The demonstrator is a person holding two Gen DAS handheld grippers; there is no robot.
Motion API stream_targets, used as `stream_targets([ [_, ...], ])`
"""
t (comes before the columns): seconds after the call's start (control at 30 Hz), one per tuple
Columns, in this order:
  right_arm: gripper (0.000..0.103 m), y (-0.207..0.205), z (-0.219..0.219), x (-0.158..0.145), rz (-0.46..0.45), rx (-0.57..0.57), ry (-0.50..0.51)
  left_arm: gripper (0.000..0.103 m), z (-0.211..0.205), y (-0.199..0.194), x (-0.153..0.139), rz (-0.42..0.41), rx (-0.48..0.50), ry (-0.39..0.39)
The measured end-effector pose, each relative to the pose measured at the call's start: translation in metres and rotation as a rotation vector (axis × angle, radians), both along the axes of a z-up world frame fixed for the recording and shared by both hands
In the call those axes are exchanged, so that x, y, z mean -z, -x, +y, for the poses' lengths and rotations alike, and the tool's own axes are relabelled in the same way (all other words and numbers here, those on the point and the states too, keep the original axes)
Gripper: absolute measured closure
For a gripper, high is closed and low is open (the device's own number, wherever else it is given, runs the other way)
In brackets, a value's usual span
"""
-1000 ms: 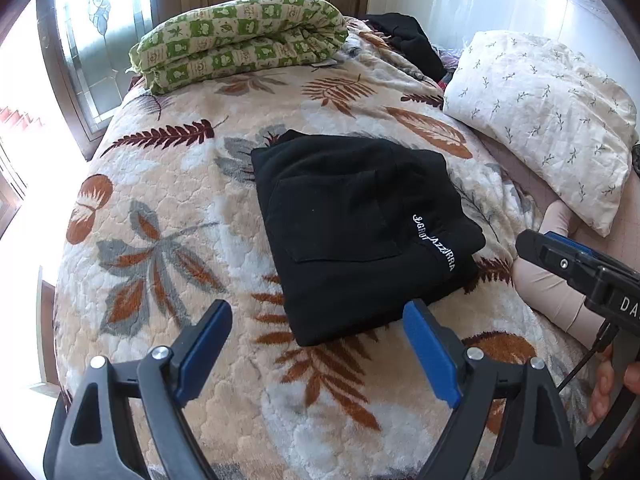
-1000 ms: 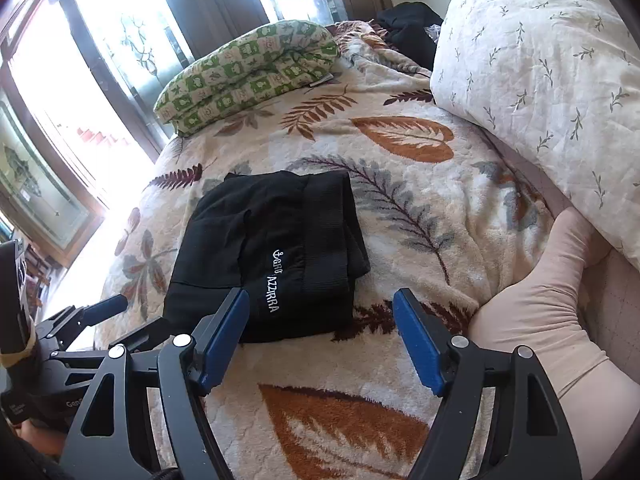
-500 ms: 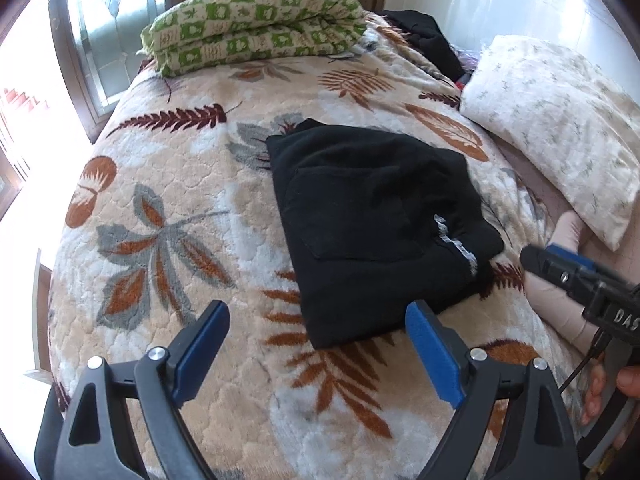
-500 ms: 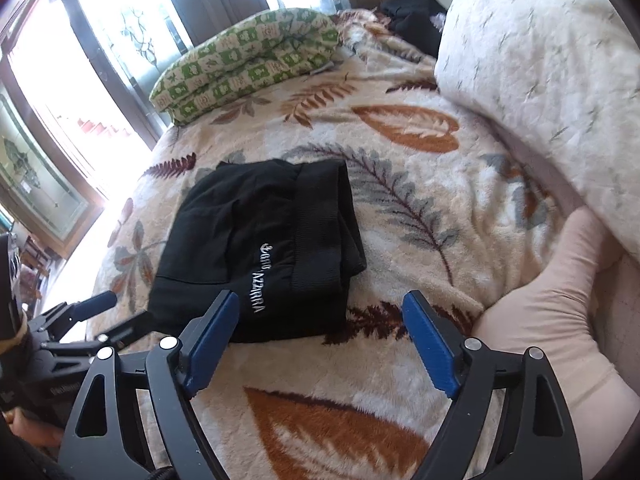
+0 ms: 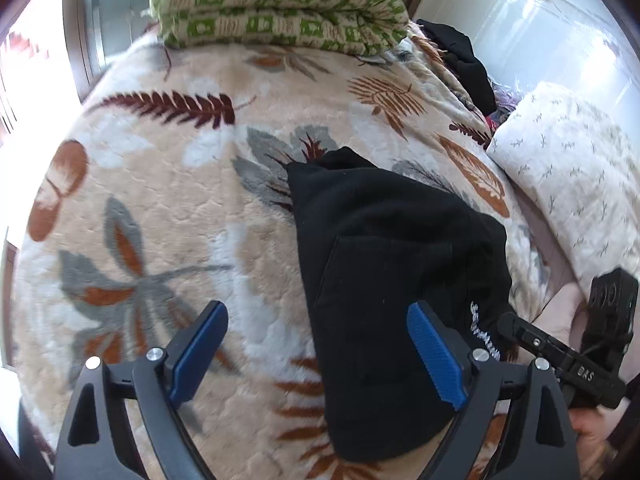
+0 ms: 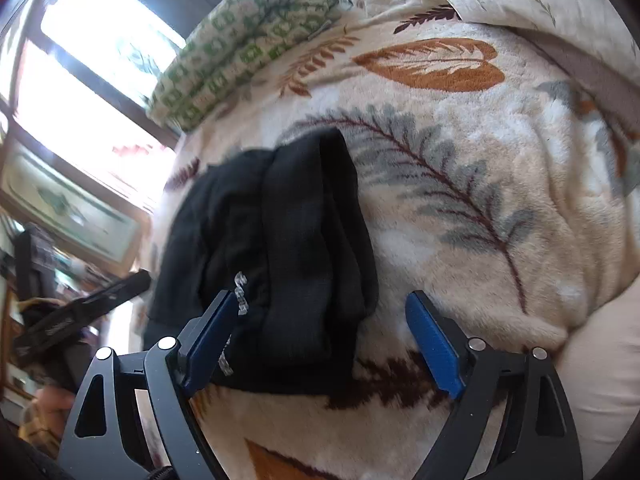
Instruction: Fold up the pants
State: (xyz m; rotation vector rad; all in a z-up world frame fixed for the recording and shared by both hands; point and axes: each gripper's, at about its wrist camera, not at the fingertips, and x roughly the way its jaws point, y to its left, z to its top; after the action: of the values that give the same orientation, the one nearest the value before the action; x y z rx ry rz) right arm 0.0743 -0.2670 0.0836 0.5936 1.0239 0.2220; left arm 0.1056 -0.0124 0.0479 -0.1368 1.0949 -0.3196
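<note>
The black pants (image 5: 392, 264) lie folded in a compact rectangle on the leaf-patterned blanket (image 5: 168, 208), white lettering near the right edge. My left gripper (image 5: 318, 340) is open and empty, low over the pants' near left edge; its right finger is over the cloth. In the right wrist view the pants (image 6: 280, 248) show their stacked folded edges. My right gripper (image 6: 322, 328) is open and empty, straddling the pants' near right corner. The right gripper also shows in the left wrist view (image 5: 560, 356); the left gripper shows in the right wrist view (image 6: 84, 308).
A folded green-and-white quilt (image 5: 276, 12) lies at the far end of the bed. A white floral pillow (image 5: 572, 172) is at the right, with dark clothes (image 5: 460, 64) behind it. A pink cushion (image 6: 600, 380) lies at the near right. Windows line the left side.
Both grippers have moved forward and down toward the folded pants, which now fill more of each view. Both stay open. The pants have not moved.
</note>
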Motion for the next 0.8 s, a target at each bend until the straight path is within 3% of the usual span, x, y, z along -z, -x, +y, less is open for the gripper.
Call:
stream_targets([
  [0.1, 0.016, -0.004, -0.009, 0.005, -0.004, 0.01, -0.143, 0.01, -0.001, -0.01, 0.009, 0.031, -0.01, 0.021],
  [0.3, 0.021, -0.011, -0.015, 0.014, -0.016, 0.015, -0.299, 0.01, 0.002, -0.024, 0.025, 0.092, -0.035, 0.095],
  [0.5, 0.035, -0.024, -0.004, 0.016, -0.021, -0.044, -0.28, 0.011, -0.009, -0.035, 0.027, 0.079, -0.019, 0.086],
  [0.57, 0.061, -0.029, 0.001, 0.018, 0.0, -0.052, -0.218, 0.019, -0.017, -0.039, 0.028, 0.088, 0.004, 0.083],
  [0.63, 0.069, -0.029, 0.004, 0.018, 0.011, -0.062, -0.156, 0.045, -0.026, -0.04, 0.027, 0.099, 0.039, 0.093],
  [0.67, 0.072, -0.029, 0.005, 0.016, 0.013, -0.061, -0.139, 0.046, -0.031, -0.038, 0.023, 0.089, 0.049, 0.087],
  [0.8, 0.077, -0.026, 0.013, -0.001, -0.013, -0.061, -0.105, 0.069, -0.03, -0.033, 0.006, 0.039, 0.067, 0.079],
])
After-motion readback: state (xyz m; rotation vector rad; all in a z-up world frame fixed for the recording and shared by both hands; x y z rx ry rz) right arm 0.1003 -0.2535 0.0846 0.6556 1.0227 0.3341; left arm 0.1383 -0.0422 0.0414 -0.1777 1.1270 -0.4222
